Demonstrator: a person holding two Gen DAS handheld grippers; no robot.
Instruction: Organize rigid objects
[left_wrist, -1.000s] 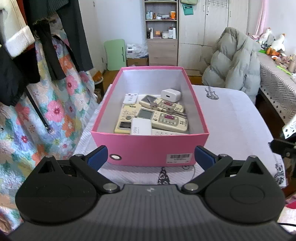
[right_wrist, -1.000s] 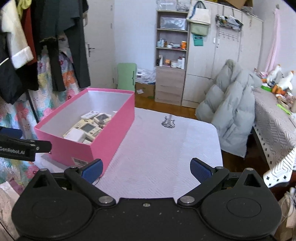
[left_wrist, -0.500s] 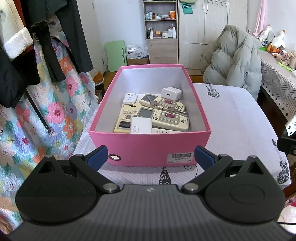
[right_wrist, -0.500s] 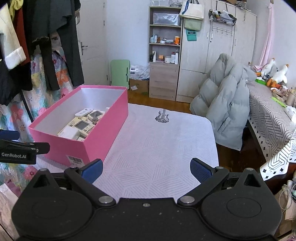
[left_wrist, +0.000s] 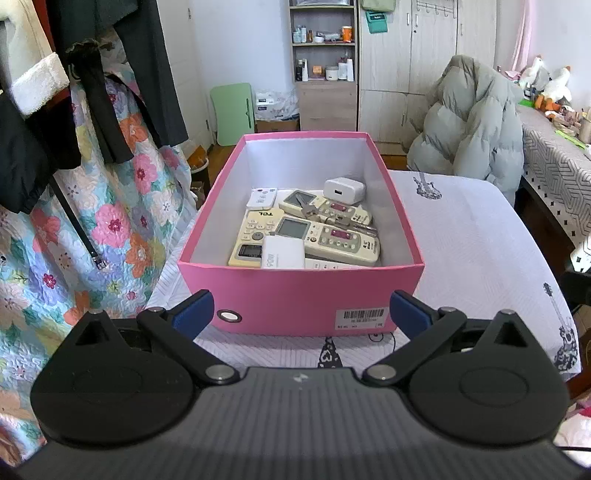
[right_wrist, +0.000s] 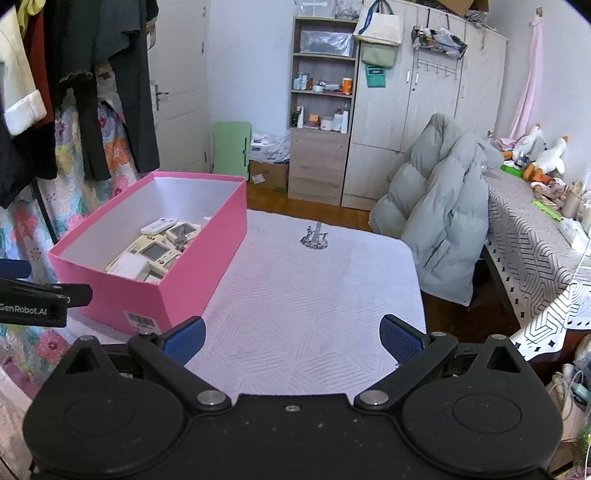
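Note:
A pink box (left_wrist: 295, 299) stands on the white-clothed table (left_wrist: 461, 236). It holds several cream remote controls (left_wrist: 328, 238), a small white remote (left_wrist: 261, 196) and two white chargers (left_wrist: 344, 190). My left gripper (left_wrist: 301, 317) is open and empty, just in front of the box's near wall. In the right wrist view the box (right_wrist: 192, 277) sits at the left. My right gripper (right_wrist: 291, 339) is open and empty over the bare cloth (right_wrist: 314, 288). The left gripper's side (right_wrist: 37, 299) shows at the left edge.
Hanging clothes and a floral quilt (left_wrist: 92, 206) lie to the left of the table. A grey puffer jacket (right_wrist: 443, 225) drapes over a chair beyond the table's far right. A second patterned table (right_wrist: 535, 251) with toys stands at the right. Shelves and wardrobes line the back wall.
Both grippers have risen and tilted a little, so the box's inside shows more fully. Both stay open and empty. Nothing in the box has moved.

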